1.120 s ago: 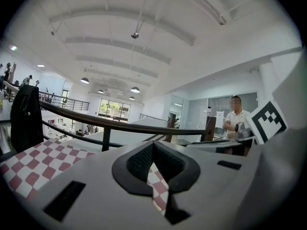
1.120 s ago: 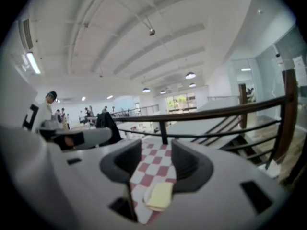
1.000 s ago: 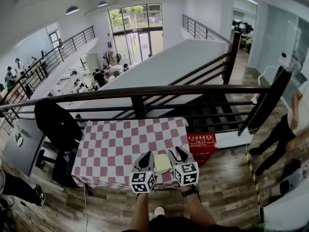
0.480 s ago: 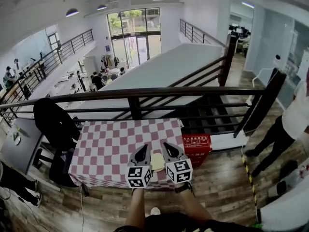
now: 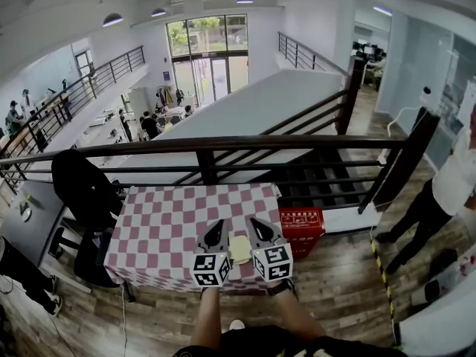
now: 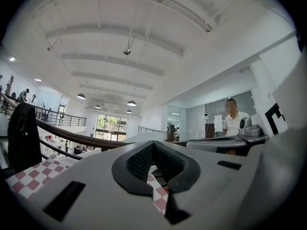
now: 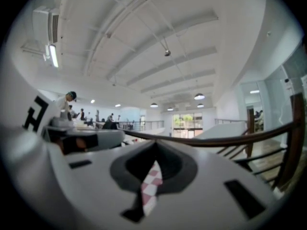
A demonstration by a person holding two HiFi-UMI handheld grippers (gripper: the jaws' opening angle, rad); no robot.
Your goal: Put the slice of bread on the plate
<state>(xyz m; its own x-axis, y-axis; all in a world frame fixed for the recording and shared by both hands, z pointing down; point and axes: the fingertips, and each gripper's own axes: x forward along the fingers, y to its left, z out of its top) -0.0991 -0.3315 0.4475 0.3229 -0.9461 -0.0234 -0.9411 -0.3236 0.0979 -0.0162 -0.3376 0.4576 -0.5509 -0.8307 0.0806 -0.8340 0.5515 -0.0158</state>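
Observation:
A pale slice of bread (image 5: 239, 249) lies near the front edge of the table with the red-and-white checked cloth (image 5: 171, 229). I cannot make out a plate. My left gripper (image 5: 217, 227) hovers just left of the bread, shut and empty; in the left gripper view its tips (image 6: 153, 143) meet with only cloth showing behind. My right gripper (image 5: 257, 223) hovers just right of the bread. Its jaws have just been closing and now stand shut with nothing between them; in the right gripper view, checked cloth shows through the gap behind its tips (image 7: 154, 143). Both point level.
A black railing (image 5: 223, 143) runs right behind the table, with stairs beyond. A red crate (image 5: 301, 222) stands at the table's right end. A black chair with a dark jacket (image 5: 85, 188) is at the left. A person (image 5: 446, 192) stands on the wooden floor at the right.
The right gripper's fingers stood apart a second ago and are now together. Both grippers have risen a little above the table edge, on either side of the bread.

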